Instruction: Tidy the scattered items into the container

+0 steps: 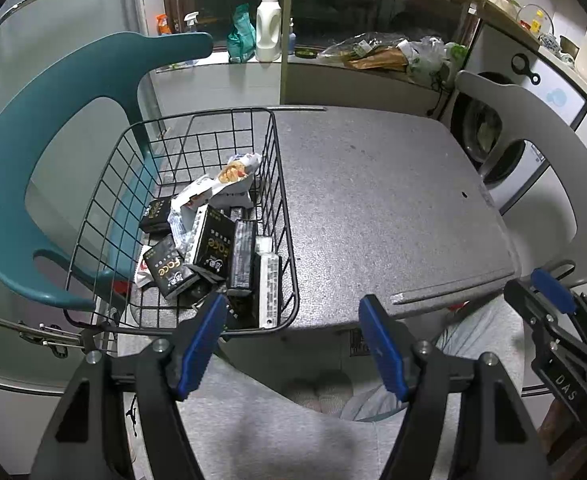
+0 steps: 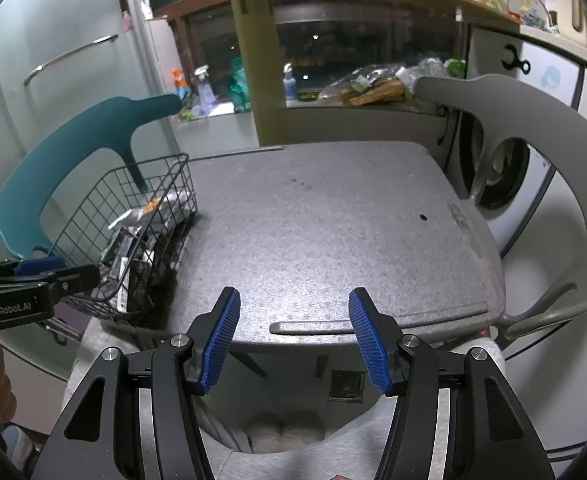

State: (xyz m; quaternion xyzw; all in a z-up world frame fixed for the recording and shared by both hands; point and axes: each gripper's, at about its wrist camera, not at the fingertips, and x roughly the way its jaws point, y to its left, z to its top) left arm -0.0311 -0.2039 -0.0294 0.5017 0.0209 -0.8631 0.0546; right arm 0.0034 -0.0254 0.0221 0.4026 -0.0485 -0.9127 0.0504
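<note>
A black wire basket stands on the left side of a grey foam table. It holds several black "face" boxes, a white snack packet and other small packs. My left gripper is open and empty, just before the table's near edge, right of the basket's front corner. My right gripper is open and empty over the table's near edge. The basket also shows at the left in the right wrist view. The right gripper shows at the right edge of the left wrist view.
A teal chair stands left of the basket and a grey chair right of the table. A washing machine is behind the grey chair. A counter with bottles and bags runs along the back. My grey-clad lap is below.
</note>
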